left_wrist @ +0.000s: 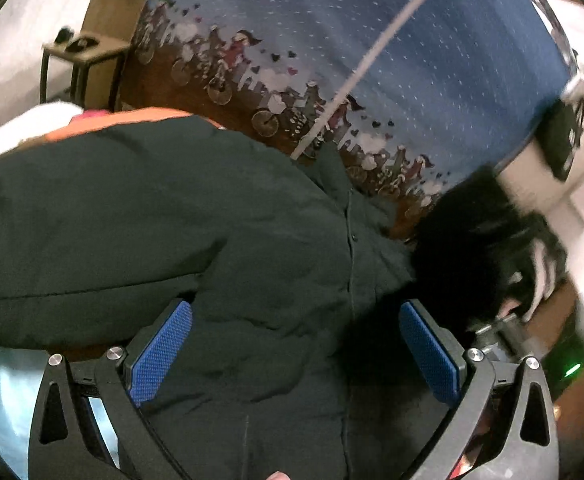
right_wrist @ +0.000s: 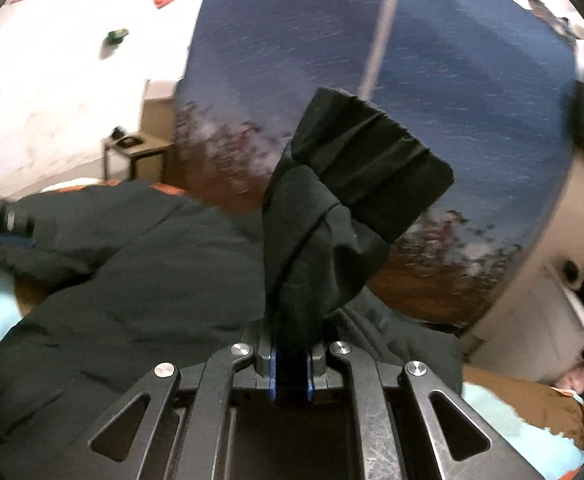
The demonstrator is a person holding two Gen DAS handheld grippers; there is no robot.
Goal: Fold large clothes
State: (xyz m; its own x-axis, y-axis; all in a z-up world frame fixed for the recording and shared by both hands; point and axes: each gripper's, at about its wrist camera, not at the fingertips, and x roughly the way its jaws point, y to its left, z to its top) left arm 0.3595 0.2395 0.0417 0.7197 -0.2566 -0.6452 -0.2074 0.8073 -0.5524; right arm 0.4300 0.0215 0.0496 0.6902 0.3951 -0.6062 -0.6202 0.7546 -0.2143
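Right wrist view: right tongs are clamped on the sleeve cuff, which is raised toward 12 o'clock.
Left wrist view: left tongs are spread wide; nothing is held.
Jacket: spread on the patterned blue bed cover, filling 6 to 9 o'clock.
Handling: judged soft, bulky, fairly slippery; seams or hem are best gripped.

Dark jacket runs off the left and bottom edges of the left wrist view — full outline unknown. Printed border of the blue sheet is motion-smeared in the right wrist view, figures unreadable. Small items on the side table, upper left — too small to identify.
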